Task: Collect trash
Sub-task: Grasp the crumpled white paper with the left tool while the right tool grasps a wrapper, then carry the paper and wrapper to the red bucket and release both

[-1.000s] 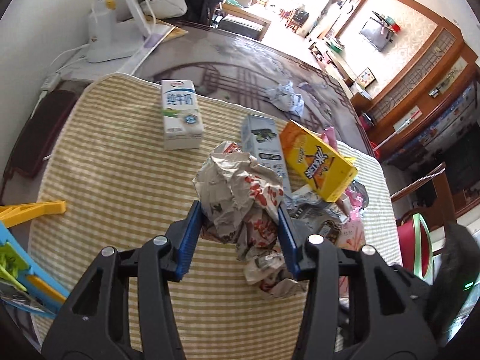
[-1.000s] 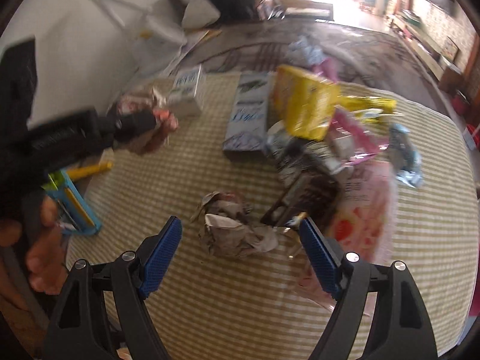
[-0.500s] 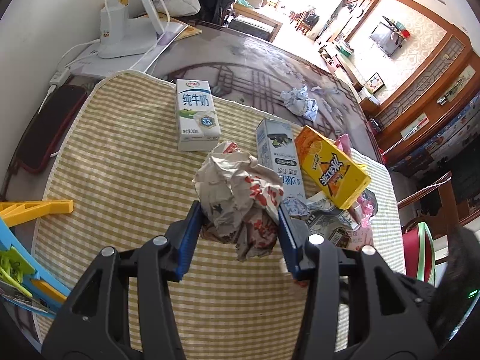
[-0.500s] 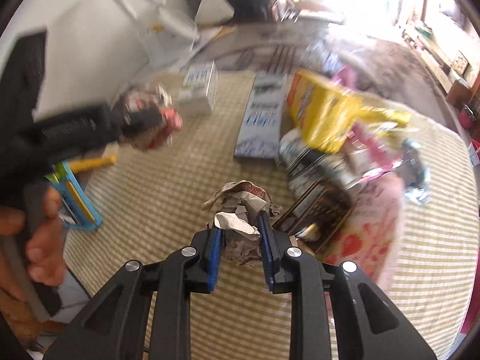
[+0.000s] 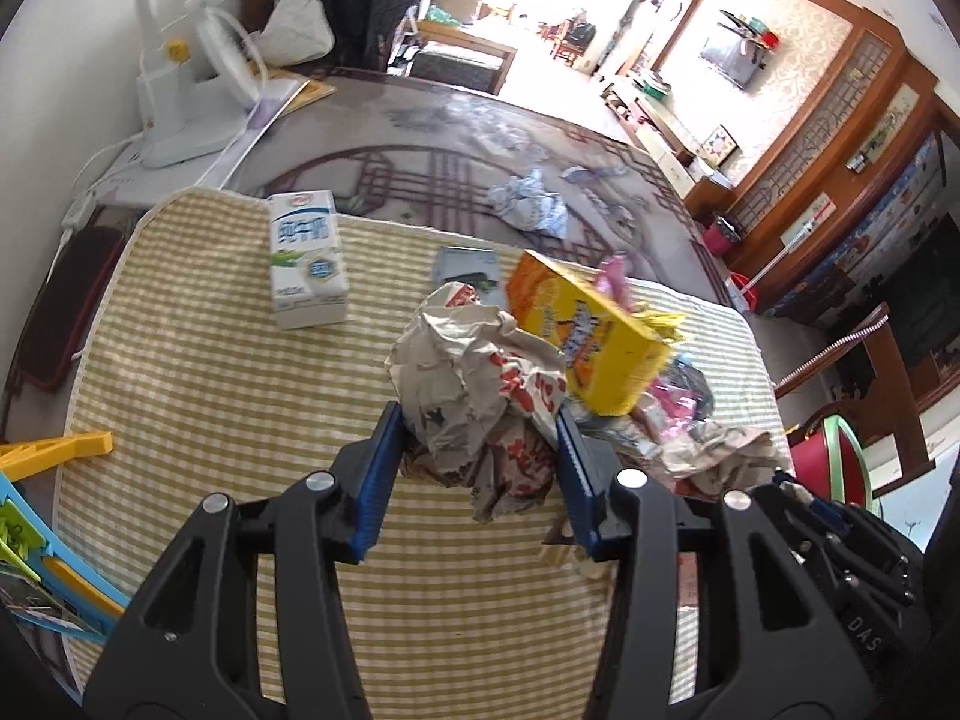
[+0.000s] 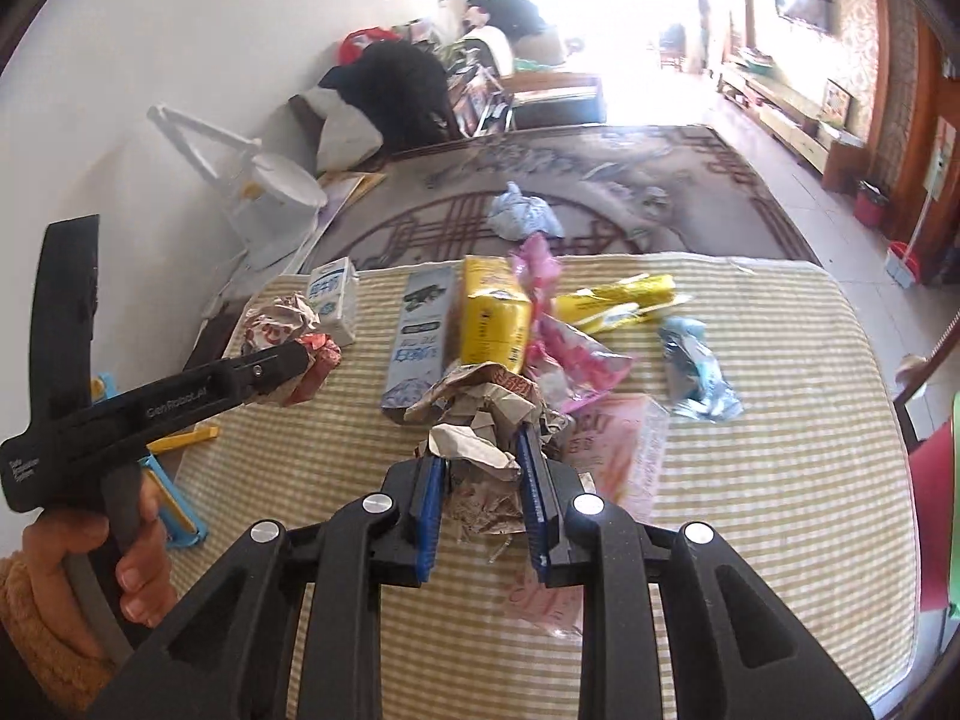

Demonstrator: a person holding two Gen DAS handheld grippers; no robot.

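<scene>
My left gripper [image 5: 474, 468] is shut on a big crumpled paper wrapper [image 5: 474, 384] with red print, held above the checked cloth [image 5: 198, 396]. The right wrist view shows the same gripper [image 6: 282, 369] at the left, a hand on its handle. My right gripper [image 6: 483, 486] is shut on a smaller crumpled paper wad [image 6: 480, 438], lifted off the cloth [image 6: 780, 480]. More trash lies behind: a white milk carton [image 5: 306, 258], a grey carton [image 6: 423, 336], a yellow box [image 6: 492, 312], pink wrappers [image 6: 570, 348], a yellow packet [image 6: 618, 294] and a blue wrapper [image 6: 696, 372].
A white desk lamp [image 5: 174, 96] and cables stand at the table's far left corner. A crumpled blue-white wad [image 5: 528, 204] lies on the bare tabletop beyond the cloth. Blue and yellow plastic items [image 5: 36, 516] sit at the left edge. A red-and-green chair [image 5: 834, 462] is at the right.
My right gripper closed on the small paper wad and lifted it off the cloth. My left gripper, still holding the big wrapper, drifted slightly and rose a little.
</scene>
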